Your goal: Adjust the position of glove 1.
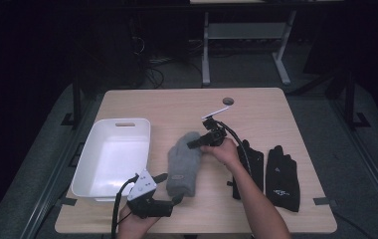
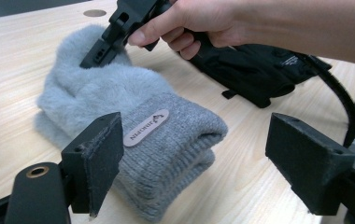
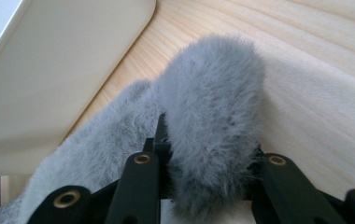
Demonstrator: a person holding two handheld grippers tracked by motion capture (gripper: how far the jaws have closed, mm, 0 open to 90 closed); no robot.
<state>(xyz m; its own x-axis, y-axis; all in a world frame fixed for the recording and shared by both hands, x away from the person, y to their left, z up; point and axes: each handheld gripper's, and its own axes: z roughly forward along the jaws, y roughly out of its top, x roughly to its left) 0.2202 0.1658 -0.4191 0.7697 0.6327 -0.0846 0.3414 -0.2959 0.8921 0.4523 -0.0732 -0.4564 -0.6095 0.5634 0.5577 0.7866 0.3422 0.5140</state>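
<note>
A fluffy grey mitten (image 1: pixel 184 164) lies on the wooden table (image 1: pixel 256 109), its ribbed cuff and label (image 2: pixel 146 127) toward the person. My right gripper (image 1: pixel 194 143) reaches in from the right and is shut on the mitten's furry top end (image 3: pixel 213 107), a fold of fur bunched between its jaws (image 3: pixel 208 149). The same grip shows in the left gripper view, where the right gripper (image 2: pixel 96 53) presses into the grey mitten (image 2: pixel 133 107). My left gripper (image 1: pixel 169 188) hovers near the cuff, open, its jaws (image 2: pixel 201 158) wide apart and touching nothing.
A white plastic bin (image 1: pixel 112 157) stands left of the mitten, its rim close by (image 3: pixel 49 70). Two black gloves (image 1: pixel 249 167) (image 1: pixel 282 177) lie flat at the right. A cable hole (image 1: pixel 228 101) is near the table's far edge.
</note>
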